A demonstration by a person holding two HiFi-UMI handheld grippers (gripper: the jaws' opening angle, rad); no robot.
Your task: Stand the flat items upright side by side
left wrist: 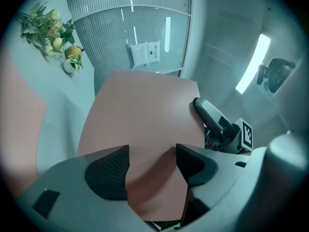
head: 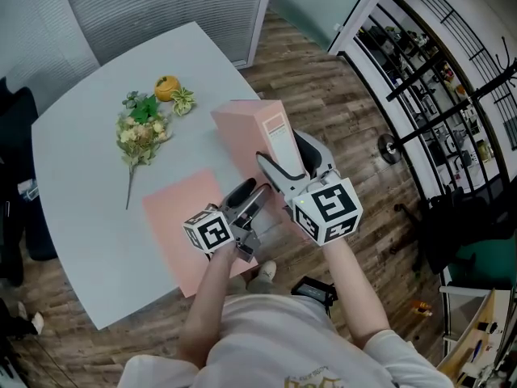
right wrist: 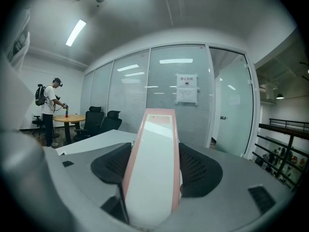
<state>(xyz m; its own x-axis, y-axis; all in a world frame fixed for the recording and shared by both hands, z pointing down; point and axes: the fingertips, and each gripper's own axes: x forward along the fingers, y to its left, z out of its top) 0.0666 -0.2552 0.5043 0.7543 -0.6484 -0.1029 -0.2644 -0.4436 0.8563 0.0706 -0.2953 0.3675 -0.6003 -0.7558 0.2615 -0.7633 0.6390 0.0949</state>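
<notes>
Head view shows the pink box (head: 252, 132) raised on end over the right part of the worktop (head: 81, 136), tilted slightly. The right hand-held gripper (head: 279, 172) is clamped across its white spine, and the right gripper view confirms both pads pressed on that spine (right wrist: 153, 158). The left hand-held gripper (head: 246, 202) meets the box low down. In the left gripper view the pink surface (left wrist: 145, 110) fills the gap between its jaws, so it appears closed on the lower end.

To finish well, the box probably needs its bottom edge flat on the worktop and its lean removed before either grip loosens, with the top one loosened last.

The second pink item (head: 182, 217) lies flat just beside the box, under the left hand-held gripper. It needs room next to the standing box, so the box should not be set too near the worktop's right edge.

A flower sprig (head: 139, 132) and a small orange object (head: 166, 87) lie well apart, out of the way.
</notes>
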